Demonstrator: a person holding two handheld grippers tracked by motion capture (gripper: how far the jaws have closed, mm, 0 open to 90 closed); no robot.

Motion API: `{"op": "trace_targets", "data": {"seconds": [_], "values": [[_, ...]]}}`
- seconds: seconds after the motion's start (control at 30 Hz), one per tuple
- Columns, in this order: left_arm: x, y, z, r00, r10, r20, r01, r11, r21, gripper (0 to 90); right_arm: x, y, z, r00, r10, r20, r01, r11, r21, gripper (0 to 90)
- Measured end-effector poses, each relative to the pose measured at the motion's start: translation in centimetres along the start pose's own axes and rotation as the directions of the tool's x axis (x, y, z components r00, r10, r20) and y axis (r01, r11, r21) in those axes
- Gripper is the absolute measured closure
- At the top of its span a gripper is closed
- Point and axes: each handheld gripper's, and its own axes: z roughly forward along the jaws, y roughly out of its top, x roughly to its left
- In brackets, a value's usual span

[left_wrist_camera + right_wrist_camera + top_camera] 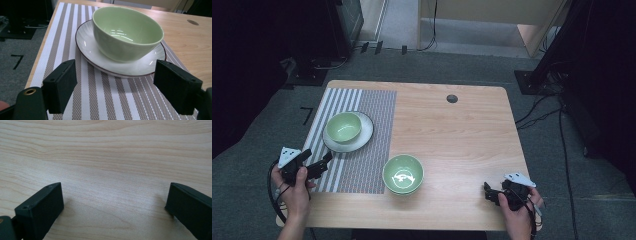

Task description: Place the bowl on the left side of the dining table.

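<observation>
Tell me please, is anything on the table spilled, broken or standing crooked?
Nothing stands out. One green bowl sits upright on the white plate on the striped placemat; a second green bowl stands upright at the placemat's edge. Both look empty and whole. The left tool and right tool are open, holding nothing.

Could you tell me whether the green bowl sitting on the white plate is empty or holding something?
Empty. The green bowl stands upright on the white plate, and its glossy inside shows just light reflections.
</observation>
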Motion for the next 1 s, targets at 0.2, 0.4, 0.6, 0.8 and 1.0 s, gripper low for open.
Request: {"op": "trace_targets", "data": {"seconds": [0.2,0.4,0.6,0.8,1.0], "values": [[0.5,-0.8,-0.5,0.9999,-0.006,-0.009,0.006,0.9999,0.013,18.3,0.0,0.0,0.0,1.0,0.0,0.0,0.0,1.0,0.0,0.9],[0.8,-1.5,-0.9,1.0,-0.001,-0.01,0.001,0.9996,0.029,18.3,0.0,0.0,0.0,1.0,0.0,0.0,0.0,1.0,0.0,0.9],[1.2,-2.2,-1.7,0.9999,0.007,-0.008,-0.007,0.9991,0.042,18.3,0.0,0.0,0.0,1.0,0.0,0.0,0.0,1.0,0.0,0.9],[1.6,-2.8,-2.4,0.9999,0.013,-0.008,-0.013,0.9987,0.05,18.4,0.0,0.0,0.0,1.0,0.001,0.001,-0.001,1.0,0.0,0.9],[2.0,-3.2,-3.1,0.9997,0.022,-0.007,-0.022,0.9978,0.062,18.4,0.0,0.0,0.0,1.0,0.001,0.001,-0.001,1.0,0.0,0.9]]}}
